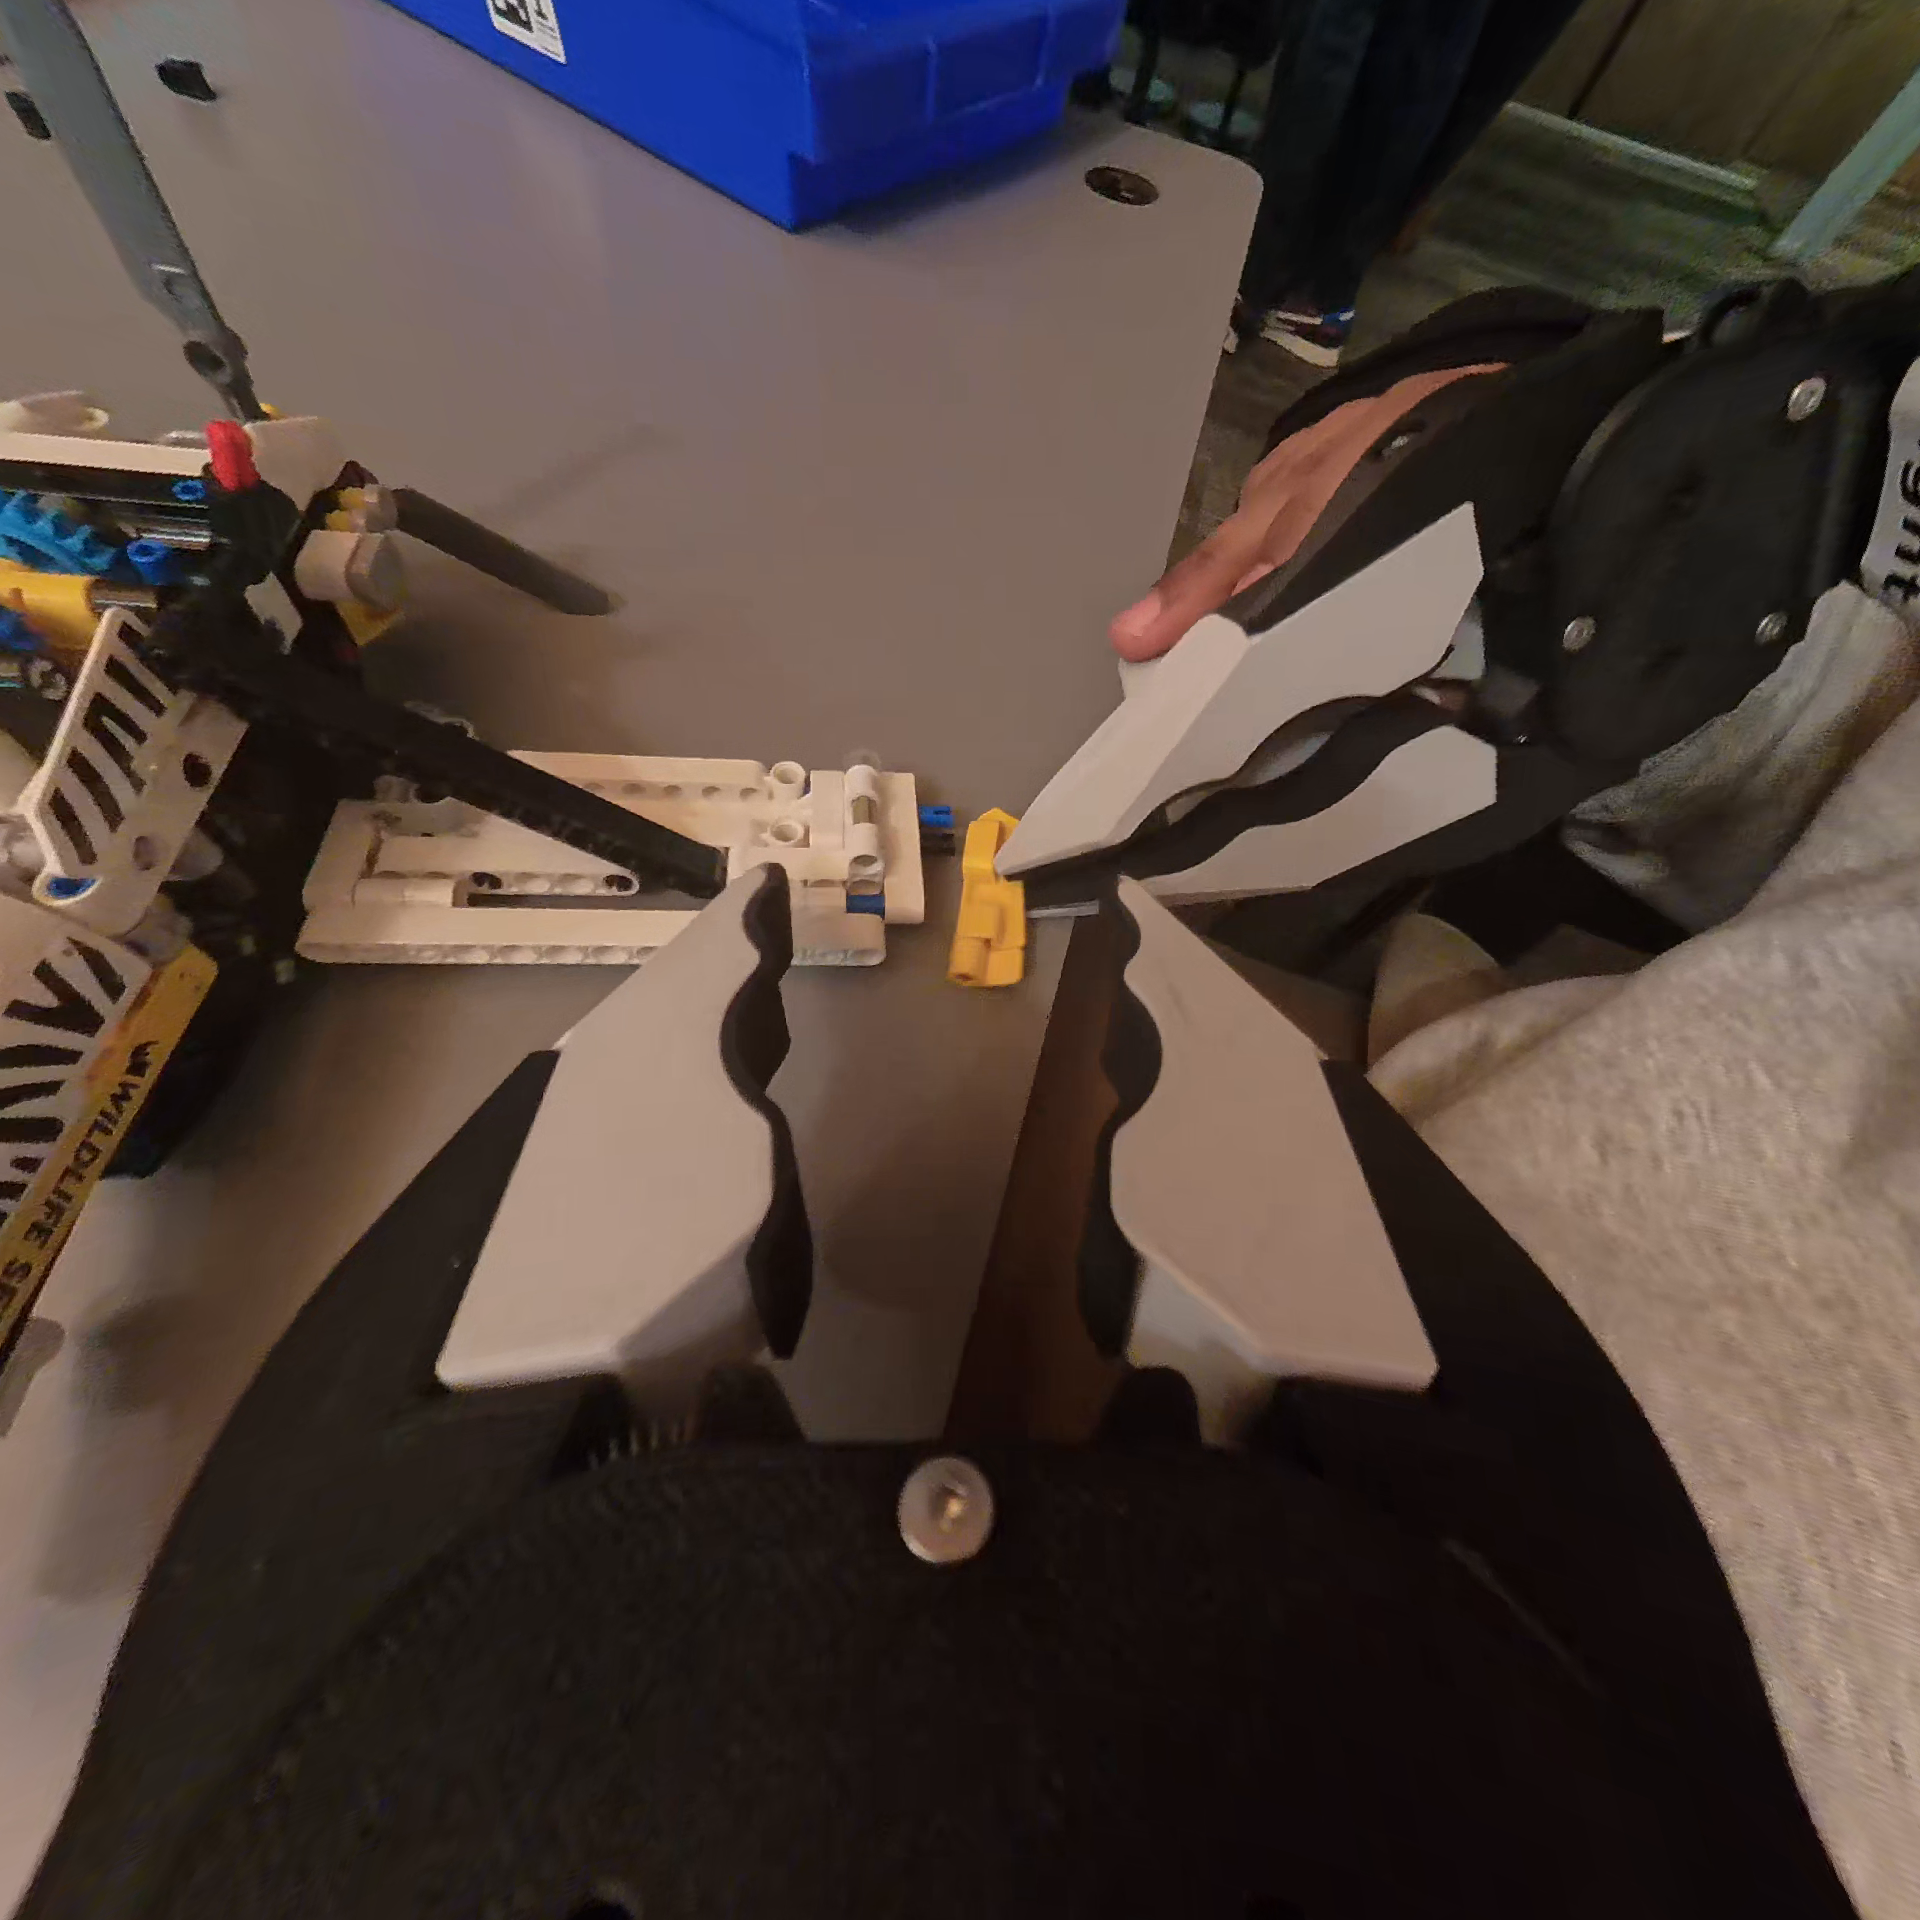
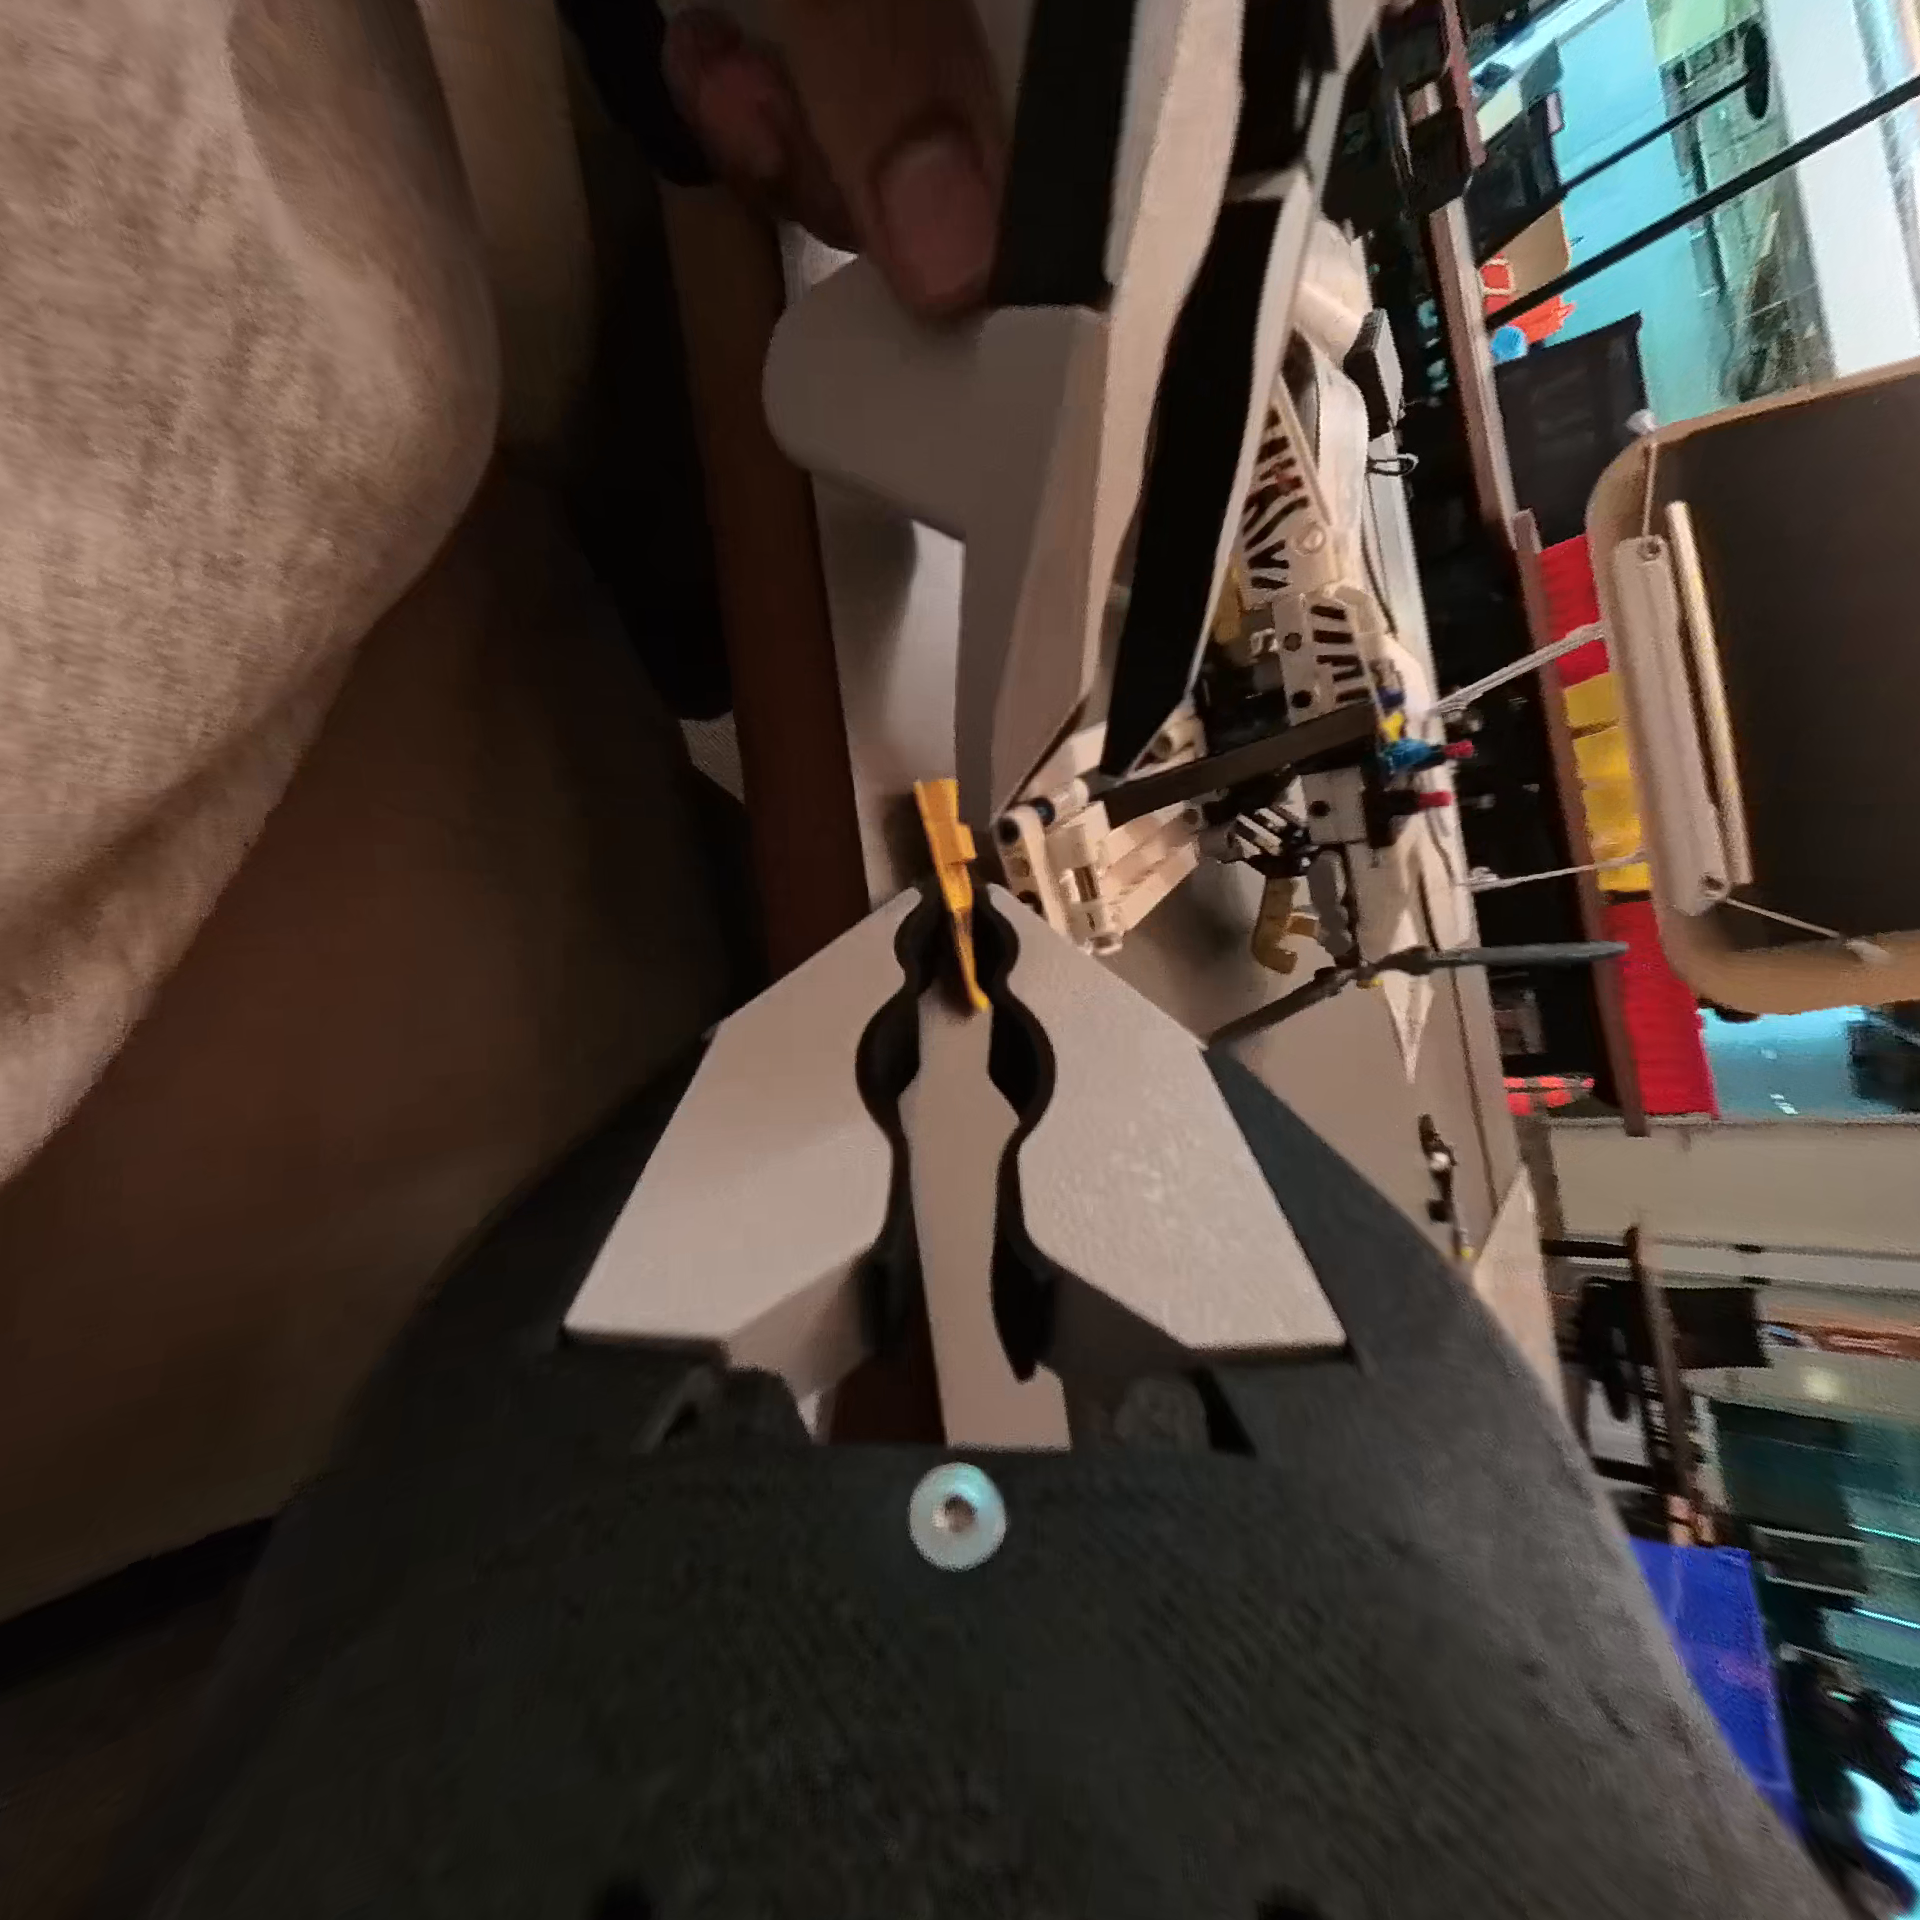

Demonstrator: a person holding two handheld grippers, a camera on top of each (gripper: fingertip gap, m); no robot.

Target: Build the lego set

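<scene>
A small yellow lego piece [image 1: 987,902] is seen at the centre of the left wrist frame, resting on the grey surface [image 1: 831,499], just beside the white frame [image 1: 623,862] of the partly built model [image 1: 208,644]. It is pinched at its end by the right gripper [image 2: 961,935], jaws closed down onto it. The left gripper [image 1: 940,894] is held with jaws apart, gripping nothing, its tips either side of the piece. A blue bin [image 1: 790,94] is seen at the top.
</scene>
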